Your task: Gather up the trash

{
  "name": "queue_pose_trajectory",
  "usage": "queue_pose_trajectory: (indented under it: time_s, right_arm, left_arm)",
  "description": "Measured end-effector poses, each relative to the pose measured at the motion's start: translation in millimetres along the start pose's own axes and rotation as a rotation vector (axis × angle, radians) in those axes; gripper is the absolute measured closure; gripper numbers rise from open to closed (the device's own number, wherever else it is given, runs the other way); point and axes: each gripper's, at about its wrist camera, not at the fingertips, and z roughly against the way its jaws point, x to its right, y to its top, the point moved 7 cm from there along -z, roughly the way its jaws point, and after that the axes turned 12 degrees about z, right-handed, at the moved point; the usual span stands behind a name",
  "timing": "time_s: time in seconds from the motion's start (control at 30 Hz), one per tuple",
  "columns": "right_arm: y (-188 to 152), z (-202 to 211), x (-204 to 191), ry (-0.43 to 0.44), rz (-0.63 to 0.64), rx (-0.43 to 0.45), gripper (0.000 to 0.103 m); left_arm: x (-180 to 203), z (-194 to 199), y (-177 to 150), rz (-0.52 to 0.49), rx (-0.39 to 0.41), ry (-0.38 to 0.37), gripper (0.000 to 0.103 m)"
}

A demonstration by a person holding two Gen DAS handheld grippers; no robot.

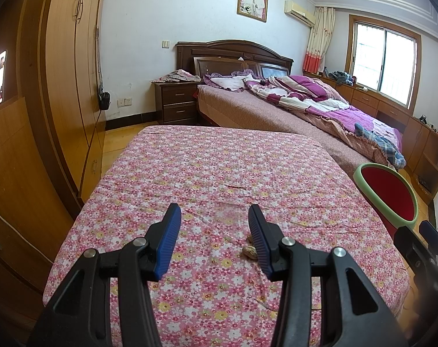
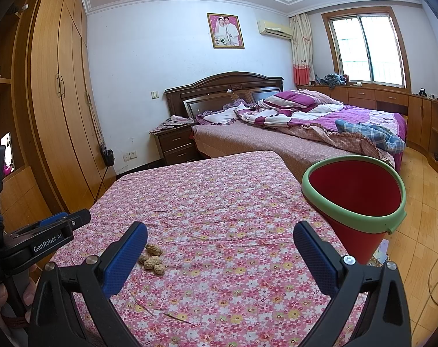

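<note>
Left tool half apart, empty, above bench. Right tool wide apart, empty. Peanuts lie near its left finger; bucket off bench edge.

Both wrist views look low across the floral table toward the bed.

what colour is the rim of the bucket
Pale green rim on a red bucket, clearest in the right wrist view.
</note>
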Motion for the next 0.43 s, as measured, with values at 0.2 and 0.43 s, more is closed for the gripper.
queue_pose_trajectory:
  time_s: [0.2, 0.43]
  right_arm:
    - [0.0, 0.2, 0.0, 0.000, 0.001, 0.000, 0.000]
    - [0.0, 0.1, 0.0, 0.000, 0.001, -0.001, 0.000]
  left_arm:
    - [0.0, -0.2, 0.2, 0.000, 0.001, 0.000, 0.054]
    - [-0.1, 0.8, 1.4, 0.002, -0.001, 0.001, 0.054]
